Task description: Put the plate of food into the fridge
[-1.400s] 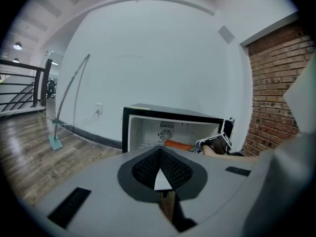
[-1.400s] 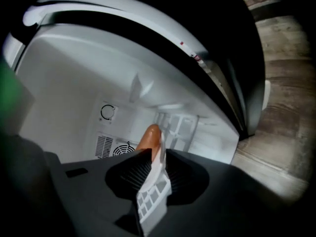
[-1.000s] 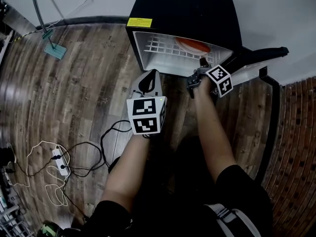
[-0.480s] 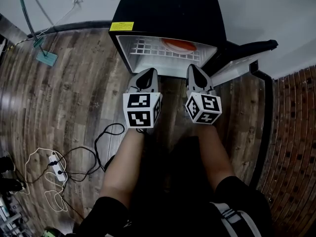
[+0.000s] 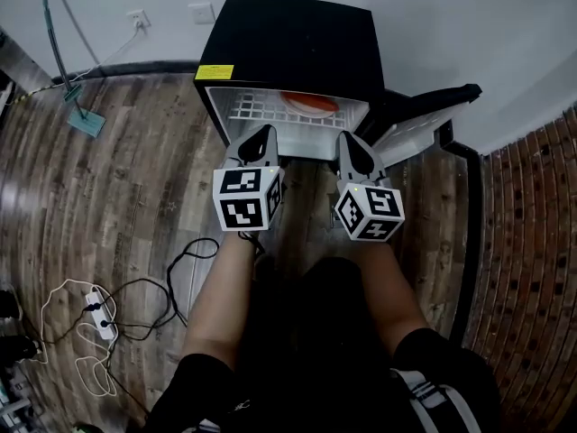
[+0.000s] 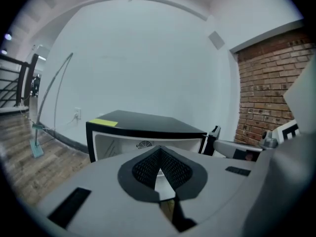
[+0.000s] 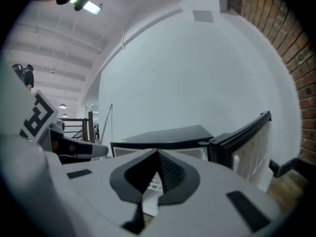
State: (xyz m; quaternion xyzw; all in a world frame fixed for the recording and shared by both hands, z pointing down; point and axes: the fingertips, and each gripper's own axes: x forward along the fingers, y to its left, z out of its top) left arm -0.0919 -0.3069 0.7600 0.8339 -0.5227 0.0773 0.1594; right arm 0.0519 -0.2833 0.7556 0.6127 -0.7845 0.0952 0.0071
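Observation:
The black mini fridge [image 5: 288, 39] stands open on the wood floor, its door [image 5: 424, 120] swung out to the right. An orange plate [image 5: 308, 103] rests on the white wire shelf [image 5: 252, 106] inside; what lies on it cannot be made out. My left gripper [image 5: 261, 136] and right gripper [image 5: 352, 142] hover side by side just in front of the opening, both shut and holding nothing. In the left gripper view the left gripper [image 6: 159, 154] points at the fridge [image 6: 143, 127]. In the right gripper view the right gripper [image 7: 157, 158] faces the fridge [image 7: 163, 135] and its door [image 7: 247, 142].
A power strip [image 5: 97, 305] with looped cables lies on the floor at the left. A green-headed tool [image 5: 86, 120] leans by the wall near an outlet [image 5: 138, 16]. Brick paving [image 5: 532, 242] runs along the right. The person's legs fill the lower middle.
My right gripper has pulled back out of the fridge opening and now sits level with the left one. The plate stays on the shelf. The head view has drawn back a little.

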